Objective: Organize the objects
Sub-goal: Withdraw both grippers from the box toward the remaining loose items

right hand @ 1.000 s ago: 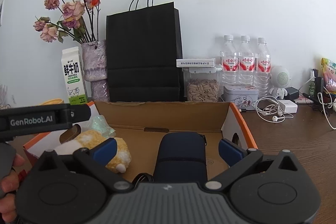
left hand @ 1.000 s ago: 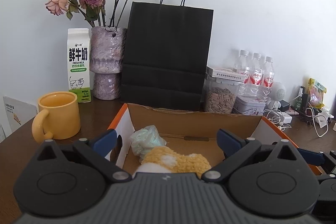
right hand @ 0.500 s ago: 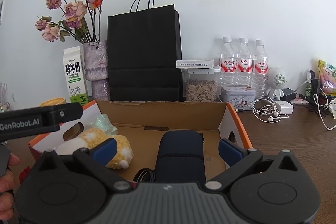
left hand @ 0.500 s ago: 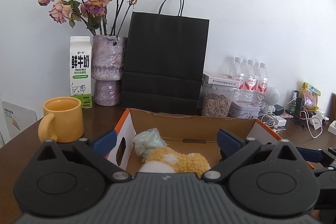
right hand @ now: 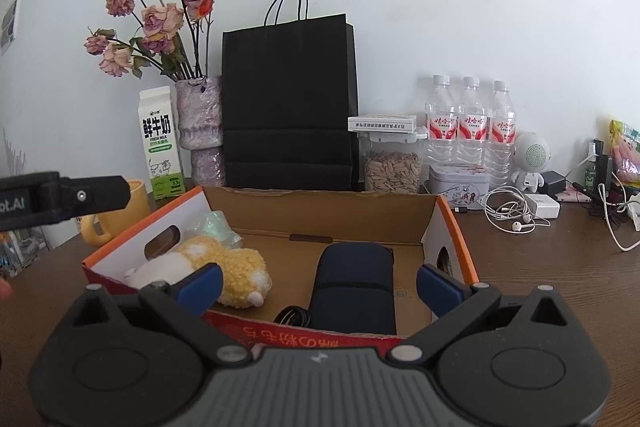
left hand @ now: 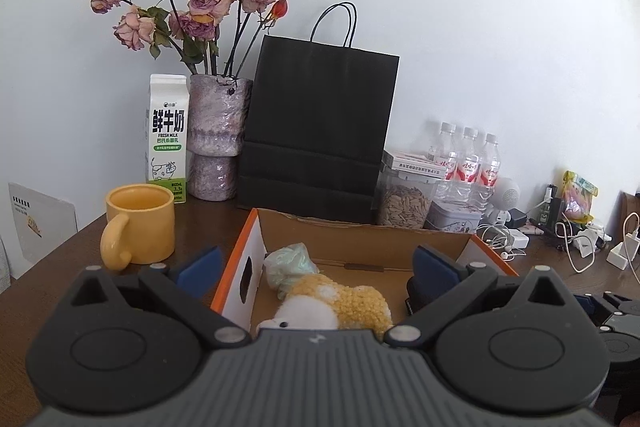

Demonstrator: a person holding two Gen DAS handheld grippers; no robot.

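Note:
An open cardboard box with orange edges (right hand: 360,211) (left hand: 360,239) sits on the dark wooden table. Inside lie a yellow and white plush toy (right hand: 224,267) (left hand: 340,303), a pale green plastic bag (right hand: 218,227) (left hand: 290,263) and a dark blue pouch (right hand: 354,287) with a black cord beside it. My left gripper (left hand: 316,267) is open and empty, above the box's near left part. My right gripper (right hand: 318,283) is open and empty, just in front of the box's near wall. The left gripper's body shows at the left edge of the right wrist view (right hand: 60,195).
A yellow mug (left hand: 138,223) stands left of the box. Behind it are a milk carton (left hand: 167,139), a vase of dried roses (left hand: 216,135), a black paper bag (left hand: 316,131), a seed jar (right hand: 392,163), three water bottles (right hand: 470,123), a tin (right hand: 458,183) and earphone cables (right hand: 516,215).
Both grippers have pulled back and risen from the box; its contents look smaller and lower. The red printed near wall now shows in the right wrist view.

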